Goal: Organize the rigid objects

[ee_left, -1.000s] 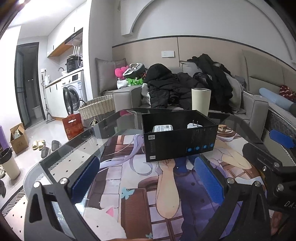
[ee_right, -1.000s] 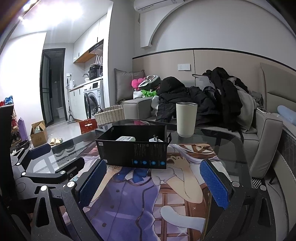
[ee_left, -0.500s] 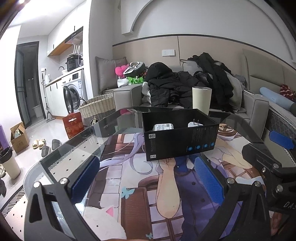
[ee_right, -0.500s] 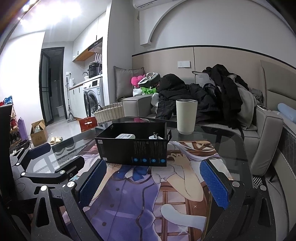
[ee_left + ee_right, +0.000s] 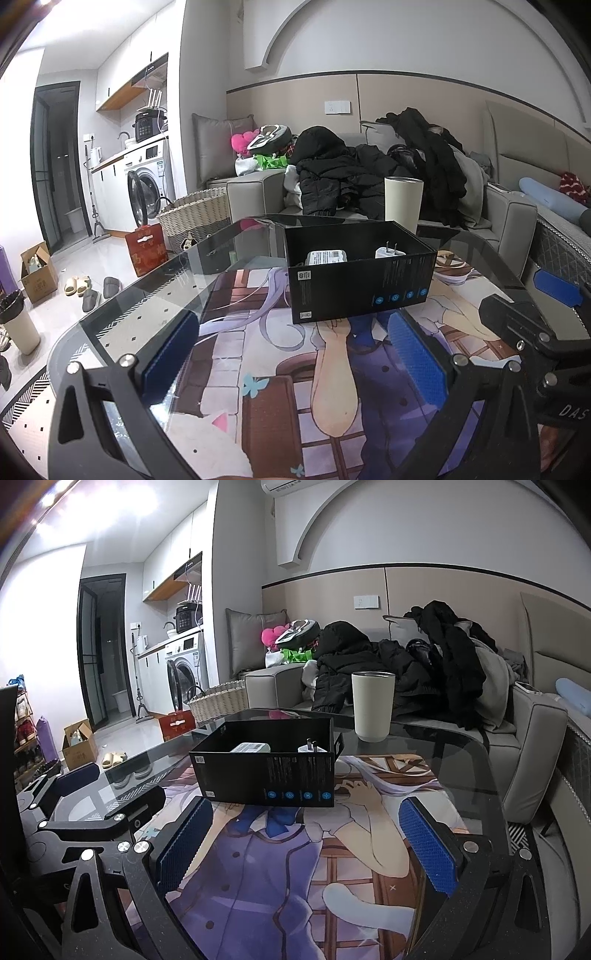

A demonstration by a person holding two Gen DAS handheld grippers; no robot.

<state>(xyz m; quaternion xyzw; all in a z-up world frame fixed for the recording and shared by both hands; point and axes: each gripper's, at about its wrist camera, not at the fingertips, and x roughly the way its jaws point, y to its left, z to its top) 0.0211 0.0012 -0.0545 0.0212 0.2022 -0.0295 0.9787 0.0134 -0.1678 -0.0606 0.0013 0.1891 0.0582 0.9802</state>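
You held both claws wide open and empty, the left claw (image 5: 291,354) and the right claw (image 5: 314,834) hovering just in front of the open black cardboard box (image 5: 360,275) on the glass surface (image 5: 122,325). Inside the box sat a white rectangular adapter (image 5: 327,257) and a white two-prong plug charger (image 5: 390,252). Behind the box stood a cream cylindrical tumbler (image 5: 373,705). You seemed between picks; the next move probably called for reaching past the box to the tumbler, or closing out.
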